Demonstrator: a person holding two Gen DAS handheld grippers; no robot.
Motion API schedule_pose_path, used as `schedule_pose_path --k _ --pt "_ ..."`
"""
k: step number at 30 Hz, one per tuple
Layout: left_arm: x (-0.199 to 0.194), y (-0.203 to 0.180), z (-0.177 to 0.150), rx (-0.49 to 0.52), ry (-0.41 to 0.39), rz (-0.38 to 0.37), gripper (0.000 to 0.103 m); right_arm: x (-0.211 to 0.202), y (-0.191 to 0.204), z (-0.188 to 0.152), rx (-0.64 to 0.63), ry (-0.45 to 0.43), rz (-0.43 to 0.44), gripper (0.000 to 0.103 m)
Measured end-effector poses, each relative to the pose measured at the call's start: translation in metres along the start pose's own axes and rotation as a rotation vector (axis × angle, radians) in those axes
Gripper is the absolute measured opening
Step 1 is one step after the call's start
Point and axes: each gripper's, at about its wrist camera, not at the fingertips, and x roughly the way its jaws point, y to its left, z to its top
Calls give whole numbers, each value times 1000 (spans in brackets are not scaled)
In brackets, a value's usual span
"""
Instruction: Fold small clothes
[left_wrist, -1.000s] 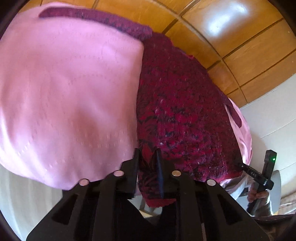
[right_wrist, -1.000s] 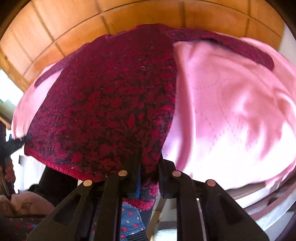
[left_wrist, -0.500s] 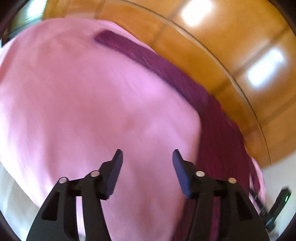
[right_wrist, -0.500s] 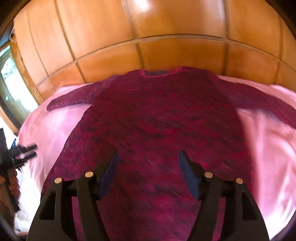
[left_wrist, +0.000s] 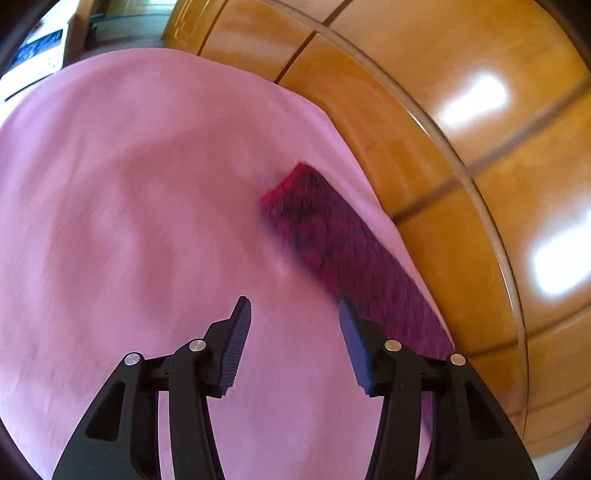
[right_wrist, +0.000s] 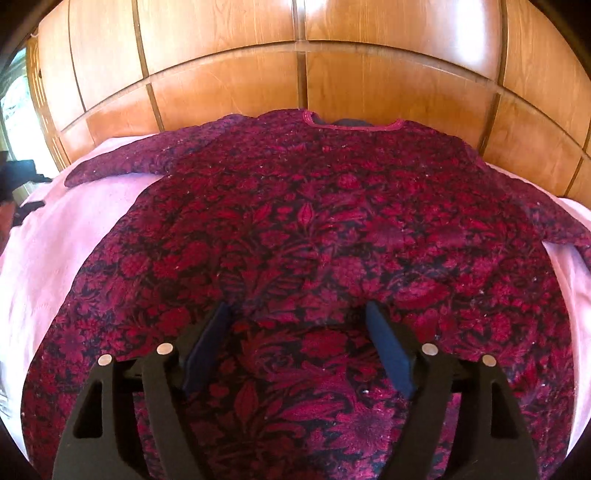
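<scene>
Both grippers, left gripper and right gripper, have let go of the crimson floral knitted sweater, now lying flat on the pink sheet, jaws wide and empty.

Sweater: deep crimson and magenta floral and leaf pattern on black ground, brighter red trim at neckline; its sleeve same red-black mottle, red cuff edge. Cloth underneath: plain pale pink. Wooden panels behind: glossy orange-brown, darker seams. Both tools black with dark blue pads.
</scene>
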Motion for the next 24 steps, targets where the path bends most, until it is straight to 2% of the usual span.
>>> schedule_pose_path --k 2,4,7,8,10,12,17,19,21,24 --pt "19 2 14 -45 5 3 49 1 2 0 -9 2 -8 80" --pt "39 3 25 -98 16 38 49 4 3 1 -17 4 -15 81" --pt "55 2 32 -130 18 28 49 5 3 2 -17 6 -16 82" --pt "57 -1 33 -119 10 32 39 4 4 2 -19 6 -17 82" --pt "61 -10 36 -62 22 37 11 4 4 2 -24 7 -23 83" --pt "52 -18 37 -12 -28 49 9 6 4 2 -26 8 -24 83" --pt "-8 -19 21 81 -189 14 9 6 5 2 -25 7 -25 83" --pt "-15 -11 15 107 -194 66 9 6 5 2 -25 7 -24 83" --pt "0 -2 10 146 -148 165 9 6 5 2 -26 8 -25 83" --pt "26 6 6 150 -96 249 9 6 5 2 -27 7 -26 83"
